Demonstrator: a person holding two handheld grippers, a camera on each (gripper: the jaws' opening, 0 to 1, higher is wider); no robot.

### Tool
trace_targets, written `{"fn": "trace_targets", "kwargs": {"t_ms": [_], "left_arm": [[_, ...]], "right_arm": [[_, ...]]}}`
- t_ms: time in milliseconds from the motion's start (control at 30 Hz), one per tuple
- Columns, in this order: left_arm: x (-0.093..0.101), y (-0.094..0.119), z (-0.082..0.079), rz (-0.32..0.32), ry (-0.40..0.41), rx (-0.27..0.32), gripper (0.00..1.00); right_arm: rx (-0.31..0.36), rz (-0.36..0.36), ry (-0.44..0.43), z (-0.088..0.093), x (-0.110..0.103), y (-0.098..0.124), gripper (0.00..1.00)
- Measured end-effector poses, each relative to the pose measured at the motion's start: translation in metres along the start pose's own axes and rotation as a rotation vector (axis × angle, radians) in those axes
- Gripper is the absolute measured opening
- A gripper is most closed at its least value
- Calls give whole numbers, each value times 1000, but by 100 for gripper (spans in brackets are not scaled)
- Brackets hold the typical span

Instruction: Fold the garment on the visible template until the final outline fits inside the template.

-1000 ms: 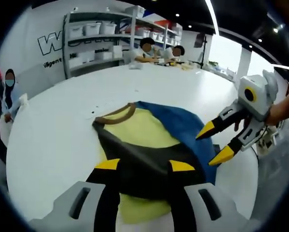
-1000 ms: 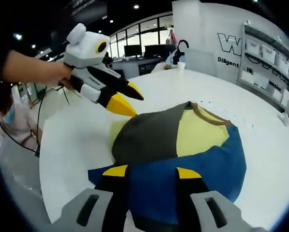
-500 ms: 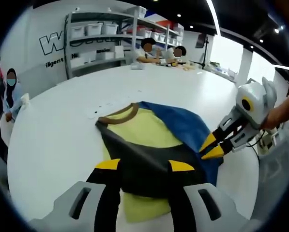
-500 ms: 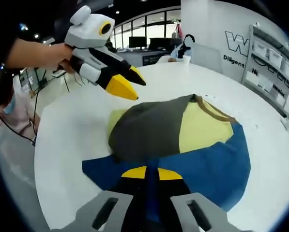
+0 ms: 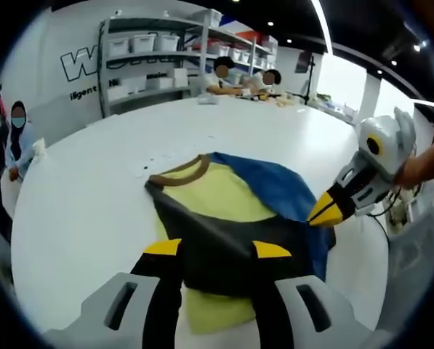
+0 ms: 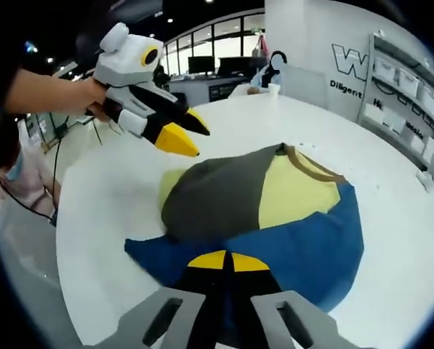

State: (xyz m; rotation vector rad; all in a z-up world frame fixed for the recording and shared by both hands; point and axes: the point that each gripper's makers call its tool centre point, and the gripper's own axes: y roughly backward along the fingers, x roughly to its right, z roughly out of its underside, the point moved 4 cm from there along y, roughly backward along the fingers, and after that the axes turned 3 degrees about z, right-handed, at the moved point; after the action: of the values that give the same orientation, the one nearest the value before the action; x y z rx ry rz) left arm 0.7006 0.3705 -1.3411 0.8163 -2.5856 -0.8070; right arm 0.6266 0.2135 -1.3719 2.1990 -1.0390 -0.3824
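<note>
A garment (image 5: pixel 209 196) of yellow, dark grey and blue panels with a brown collar lies partly folded on the white table (image 5: pixel 86 196). My left gripper (image 5: pixel 217 249) hovers open over the grey panel near the hem. The right gripper (image 5: pixel 327 211) comes in from the right, its yellow tips together at the blue edge. In the right gripper view, my right gripper (image 6: pixel 220 260) is shut on the blue panel of the garment (image 6: pixel 296 193). The left gripper (image 6: pixel 187 132) hangs open above the grey side, apart from the cloth.
Shelves with white bins (image 5: pixel 151 58) stand behind the table, where two people (image 5: pixel 242 76) sit at the far edge. Another person (image 5: pixel 14 134) sits at the left. A hand (image 6: pixel 49 87) holds the left gripper. The table's rim (image 6: pixel 64 240) runs close.
The right gripper went from open to shut on the garment's blue edge. The left gripper has stayed open over the grey panel with little movement.
</note>
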Motion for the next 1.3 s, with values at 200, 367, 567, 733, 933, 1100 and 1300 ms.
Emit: {"fn": "trace_targets", "kwargs": {"t_ms": [200,367,567,733,933,1100,1300], "left_arm": [[2,-1,-1,4,0,4,35],[3,-2,-2,8,0,7,35],[4,-3,-2,11,-4,4,35],[3,-2,-3,8,-3,7,35],[5,-3,-4,13,-8,7,34],[7,-5,-6,17,-9,11,34],[9,-5,-9,20,-15,12,34]], "right_arm": [[20,47,-16,2,17,21,0],[29,85,-30,7,32,38,0],[36,132,-40,12,49,56,0],[36,172,-40,17,64,70,0],[30,216,-49,26,82,86,0],[19,253,-62,36,97,100,0],[-4,293,-72,50,115,110,0]]}}
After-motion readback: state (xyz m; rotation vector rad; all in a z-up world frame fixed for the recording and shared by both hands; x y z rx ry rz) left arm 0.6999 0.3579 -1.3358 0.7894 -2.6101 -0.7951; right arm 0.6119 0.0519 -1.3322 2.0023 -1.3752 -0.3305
